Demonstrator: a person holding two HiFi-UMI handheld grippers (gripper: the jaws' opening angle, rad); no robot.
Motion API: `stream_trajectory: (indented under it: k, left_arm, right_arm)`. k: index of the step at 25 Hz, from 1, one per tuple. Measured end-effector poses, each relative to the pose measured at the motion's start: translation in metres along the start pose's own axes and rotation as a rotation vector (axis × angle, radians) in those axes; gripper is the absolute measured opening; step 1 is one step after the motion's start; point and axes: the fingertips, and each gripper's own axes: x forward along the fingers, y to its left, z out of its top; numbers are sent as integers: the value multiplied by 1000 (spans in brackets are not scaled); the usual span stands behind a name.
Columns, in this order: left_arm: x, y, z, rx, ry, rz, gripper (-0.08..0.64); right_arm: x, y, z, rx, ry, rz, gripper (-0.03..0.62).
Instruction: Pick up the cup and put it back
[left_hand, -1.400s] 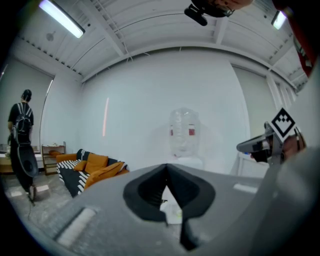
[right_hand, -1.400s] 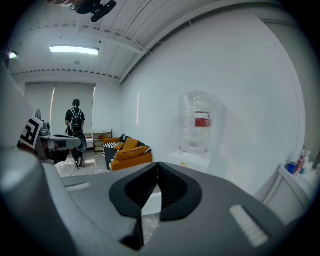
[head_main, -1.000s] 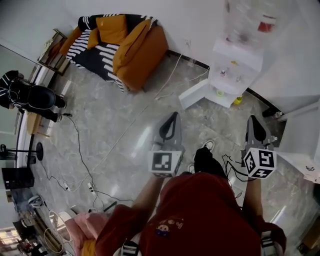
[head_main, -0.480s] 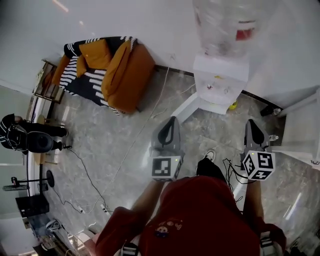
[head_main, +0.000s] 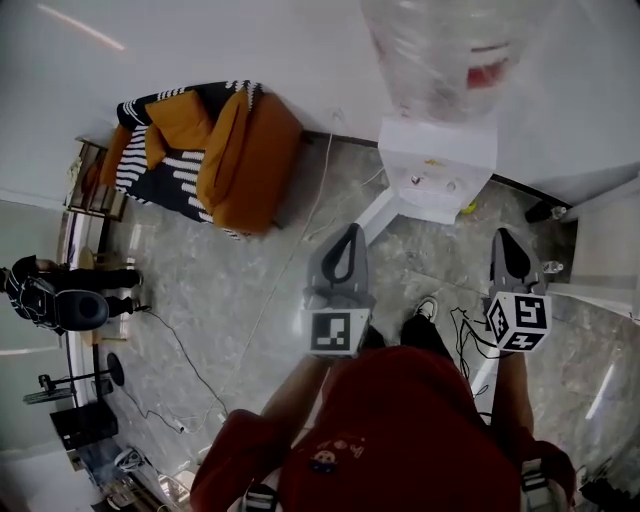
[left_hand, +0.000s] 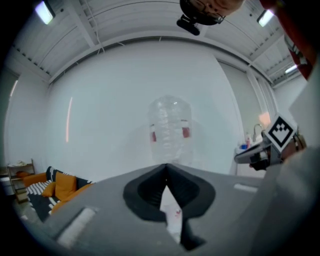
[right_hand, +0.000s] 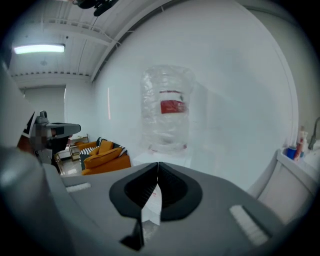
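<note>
Cup unseen, clear bottle (head_main: 440, 55) atop dispenser (head_main: 437, 168)

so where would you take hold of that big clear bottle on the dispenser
Likely the rounded body, from both sides at once. The clear bottle stands atop the white dispenser with no handle or neck showing, and looks far wider than one pair of jaws. I'd press the left gripper on its left flank and the right gripper on its right, near the red label.

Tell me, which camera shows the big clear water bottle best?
The right gripper view: the water bottle stands whole, red label sharp. The left gripper view shows it fainter; the head view crops its top.
</note>
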Motion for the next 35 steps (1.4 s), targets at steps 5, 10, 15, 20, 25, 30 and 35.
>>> stream_trajectory:
  k: [5, 10, 15, 20, 25, 30, 35]
  left_arm:
    - [8, 32, -13, -35, -2, -54, -1]
    - [14, 69, -25, -83, -7, -190, 0]
    - [27, 87, -44, -82, 21, -293, -2]
    - [35, 74, -43, -79, 6, -356, -1]
    - [45, 56, -50, -77, 6, -365, -1]
    - [70, 34, -78, -49, 24, -374, 0]
    - [97, 21, -123, -60, 53, -389, -1]
  right_arm:
    - [9, 28, 9, -19, -20, -43, 2]
    - [11, 71, 10, 0, -31, -156, 2]
    - [6, 96, 15, 13, -45, -255, 2]
    - [-5, 92, 7, 36, -42, -309, 2]
    - [-3, 76, -4, 57, -33, -312, 2]
    - [20, 54, -26, 51, -23, -280, 2]
    - [49, 33, -57, 31, -23, -269, 2]
